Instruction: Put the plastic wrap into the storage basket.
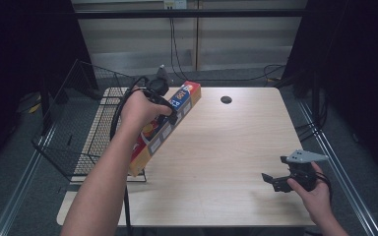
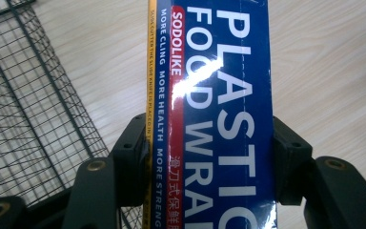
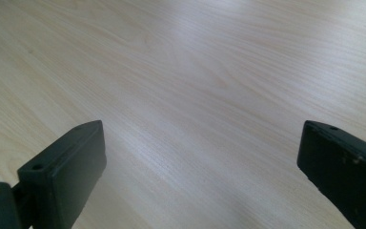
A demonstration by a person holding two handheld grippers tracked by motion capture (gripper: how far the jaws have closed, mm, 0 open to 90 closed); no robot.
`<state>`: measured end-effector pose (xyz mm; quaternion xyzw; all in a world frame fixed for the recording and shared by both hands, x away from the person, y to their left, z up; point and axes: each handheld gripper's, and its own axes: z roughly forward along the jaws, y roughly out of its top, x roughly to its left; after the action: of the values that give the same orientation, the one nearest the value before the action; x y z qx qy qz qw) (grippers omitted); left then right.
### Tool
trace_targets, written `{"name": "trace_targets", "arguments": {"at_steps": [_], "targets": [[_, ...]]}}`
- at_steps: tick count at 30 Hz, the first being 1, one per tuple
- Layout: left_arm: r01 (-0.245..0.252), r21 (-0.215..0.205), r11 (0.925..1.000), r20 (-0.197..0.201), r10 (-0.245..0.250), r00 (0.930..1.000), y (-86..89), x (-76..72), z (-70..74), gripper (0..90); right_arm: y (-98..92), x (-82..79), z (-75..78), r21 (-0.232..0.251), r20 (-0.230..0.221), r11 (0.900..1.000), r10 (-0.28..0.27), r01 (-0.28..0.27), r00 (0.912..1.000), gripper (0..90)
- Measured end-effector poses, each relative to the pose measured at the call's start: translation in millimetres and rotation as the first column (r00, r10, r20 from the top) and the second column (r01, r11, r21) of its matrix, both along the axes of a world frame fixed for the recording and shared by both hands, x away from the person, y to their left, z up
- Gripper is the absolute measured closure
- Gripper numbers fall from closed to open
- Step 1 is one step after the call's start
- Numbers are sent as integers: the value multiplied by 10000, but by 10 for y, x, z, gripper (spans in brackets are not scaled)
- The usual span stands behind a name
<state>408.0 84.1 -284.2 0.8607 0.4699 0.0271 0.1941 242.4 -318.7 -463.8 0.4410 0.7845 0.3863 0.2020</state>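
On the table, in the high view, a wire basket stands at the 9 o'clock edge, half over the side, and a small dark round hole sits near 12 o'clock. The long box of plastic wrap slants from about 11 o'clock down toward 8 o'clock, its near end just beside the basket's corner and its far end raised. The left gripper clamps it across the upper half, the hand wrapped over the top. At 4 o'clock the right gripper hovers low near the table edge, well apart from the box, jaws spread with nothing between them.

In the left gripper view, the box runs straight up from 6 to 12 o'clock, blue face with white lettering and a yellow edge. Both black pads press its two long sides, so the left gripper is closed on it. The basket mesh lies at 9 o'clock, the table at 3 o'clock.

In the right gripper view, bare table stretches ahead. The right gripper stands wide, one jaw at 8 o'clock and the other at 4 o'clock, touching nothing.
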Motion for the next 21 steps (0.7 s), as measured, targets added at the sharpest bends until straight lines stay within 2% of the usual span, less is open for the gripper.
{"name": "trace_targets", "arguments": {"at_steps": [11,16,21], "targets": [[-363,27,9993,51,363,9993,177,1,92,434,1,-1,-6,-39,5,10000,40,-40,10000,22],[-695,-83,9976,104,695,9975,242,-10,134,433,2,-1,-7,-52,-1,10000,27,-27,10000,22],[-780,59,9969,106,779,9969,319,-3,168,433,5,-3,-7,-43,-23,10000,28,-28,10000,22]]}}
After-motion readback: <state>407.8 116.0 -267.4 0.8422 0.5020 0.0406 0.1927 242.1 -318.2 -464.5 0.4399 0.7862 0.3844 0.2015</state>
